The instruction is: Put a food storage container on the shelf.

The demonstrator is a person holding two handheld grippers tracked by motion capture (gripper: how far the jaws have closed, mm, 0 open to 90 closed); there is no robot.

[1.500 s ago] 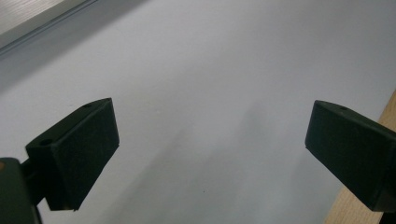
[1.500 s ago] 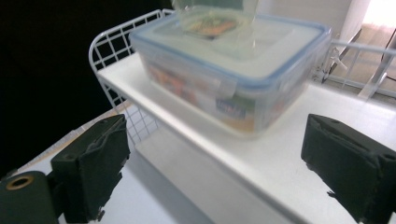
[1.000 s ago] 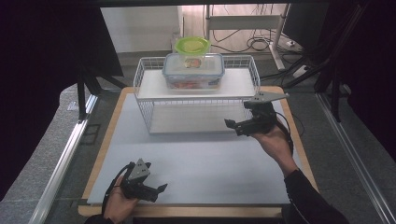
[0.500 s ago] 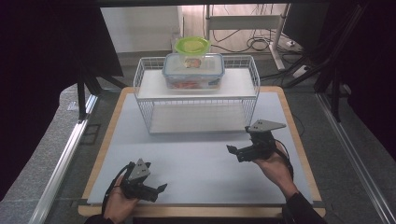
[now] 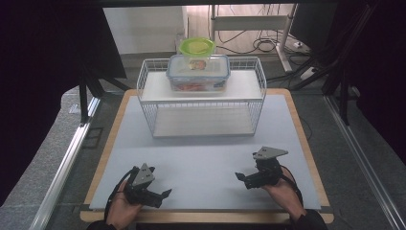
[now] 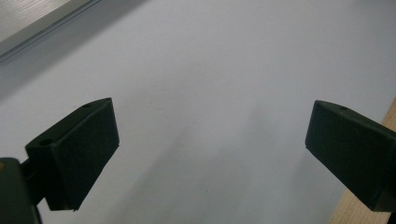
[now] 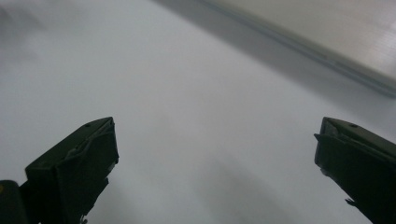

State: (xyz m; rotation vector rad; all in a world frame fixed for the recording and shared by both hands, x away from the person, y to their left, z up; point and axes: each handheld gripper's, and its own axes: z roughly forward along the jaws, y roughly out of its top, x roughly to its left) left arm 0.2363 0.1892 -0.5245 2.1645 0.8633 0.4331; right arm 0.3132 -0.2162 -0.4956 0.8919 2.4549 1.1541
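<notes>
A clear food container with a blue-rimmed lid [image 5: 198, 73] rests on the top shelf of a white wire rack [image 5: 203, 108] at the back of the mat. Behind it on the same shelf stands a green-lidded bowl [image 5: 197, 46]. My left gripper [image 5: 159, 188] lies low near the front left of the mat, jaws wide apart and pointing right. In the left gripper view the left gripper [image 6: 210, 158] has nothing but mat between its jaws. My right gripper [image 5: 242, 180] sits at the front right, open, pointing left. The right gripper [image 7: 215, 163] is likewise empty over bare mat.
A pale grey mat [image 5: 206, 158] covers a wooden-edged board [image 5: 309, 143]. The rack's lower level [image 5: 203, 123] holds nothing. Metal rails [image 5: 64, 163] run along both sides of the table, and cables lie on the floor behind [image 5: 261, 45].
My right gripper has drawn back from beside the rack's right end toward the front edge of the mat. The left gripper has stayed where it was.
</notes>
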